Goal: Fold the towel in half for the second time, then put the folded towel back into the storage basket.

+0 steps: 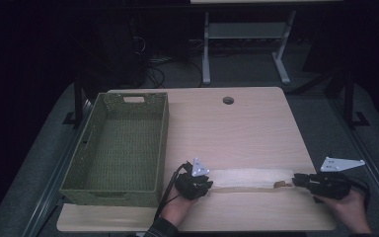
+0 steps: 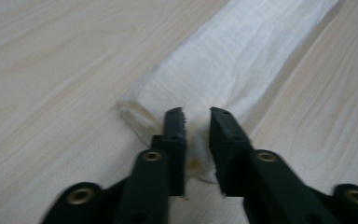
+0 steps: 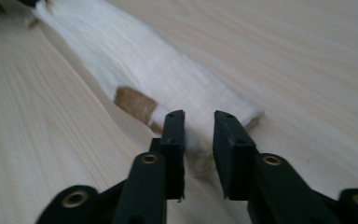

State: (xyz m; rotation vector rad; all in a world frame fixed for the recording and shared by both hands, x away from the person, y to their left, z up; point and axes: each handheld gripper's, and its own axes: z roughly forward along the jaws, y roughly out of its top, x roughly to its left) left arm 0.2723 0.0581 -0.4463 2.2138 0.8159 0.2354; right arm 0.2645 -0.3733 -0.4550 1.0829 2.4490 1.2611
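desk: a pale wooden top that is carrying everything; a round cable hole is sitting near its far edge, well apart from the work.
basket: a green woven one is standing on the desk's left part, just beside the left hand; nothing is lying in it that I can make out.
cloth: a white folded strip is lying flat near the front edge, its long axis running left to right between the two hands.
cloth ends: each narrow end is pointing straight at one gripper, so neither hand is nearer; each is sitting at its own end.
brown patch: a small tan mark is showing on the cloth's right end, beside the right gripper's tips.
left gripper: its fingers are standing a little apart, straddling a bunched bit of the cloth's left end; the pads are not pressing on it.
right gripper: its fingers are likewise parted by a narrow gap, with the cloth's right end lying between and just ahead, unpinched.
in the way: nothing is lying between the ends and the fingers; the basket wall is the nearest obstacle, on the left.
next move, as I judge it: it is turning on that left-right axis, either gripping both ends again or drawing both hands back.
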